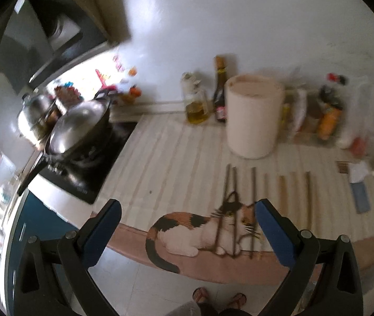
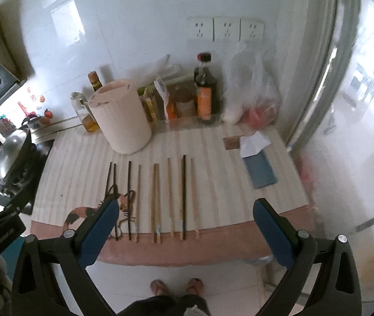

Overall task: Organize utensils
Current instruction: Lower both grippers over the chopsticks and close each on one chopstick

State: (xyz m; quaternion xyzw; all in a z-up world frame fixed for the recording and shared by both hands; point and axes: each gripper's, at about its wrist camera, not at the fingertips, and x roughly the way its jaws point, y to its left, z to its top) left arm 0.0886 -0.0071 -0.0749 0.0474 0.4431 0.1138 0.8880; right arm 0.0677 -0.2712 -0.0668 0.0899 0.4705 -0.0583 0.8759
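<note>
Chopsticks: one row on the cat-print mat covering the bench, at 6 o'clock of the cream canister. Left gripper, right gripper: jaws apart, nothing between them.

Two wrist fisheyes, both looking steeply down over the counter's front edge.

From the left wrist we look out between its gripper's fingers, set above the floor just off the near edge, facing the wall, with the cat print on the mat close below and the stove pots off to the left. From the right wrist we look between the right gripper's fingers from a spot further right, centred on the row of chopsticks, with the wall sockets ahead. We share the mat, the chopsticks, the cream container, the bottles and the person's feet.
</note>
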